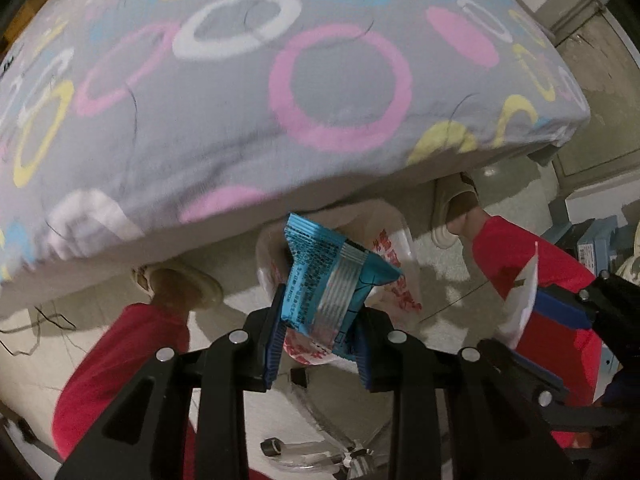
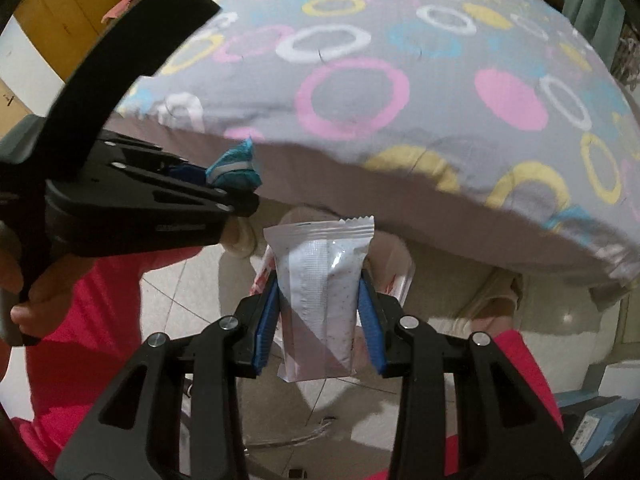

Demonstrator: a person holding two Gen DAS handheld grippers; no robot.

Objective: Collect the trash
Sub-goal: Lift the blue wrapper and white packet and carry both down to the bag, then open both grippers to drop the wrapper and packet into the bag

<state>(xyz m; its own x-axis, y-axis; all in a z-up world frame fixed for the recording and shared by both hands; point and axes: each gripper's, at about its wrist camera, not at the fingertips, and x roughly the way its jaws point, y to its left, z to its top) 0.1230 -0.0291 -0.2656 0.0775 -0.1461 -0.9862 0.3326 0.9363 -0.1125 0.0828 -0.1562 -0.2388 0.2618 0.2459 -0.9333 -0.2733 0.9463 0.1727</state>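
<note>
Blue wrapper (image 1: 328, 280) in down-pointed left tongs (image 1: 320, 340), white packet (image 2: 320, 296) in right tongs (image 2: 320, 320).

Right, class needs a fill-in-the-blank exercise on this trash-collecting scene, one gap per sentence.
1. The left gripper is shut on a crumpled ____ wrapper.
2. The right gripper is shut on a ____ packet.
3. The person's trouser legs are ____.
4. The bed sheet is grey with coloured ____.

Missing words: blue; white; red; rings
</note>
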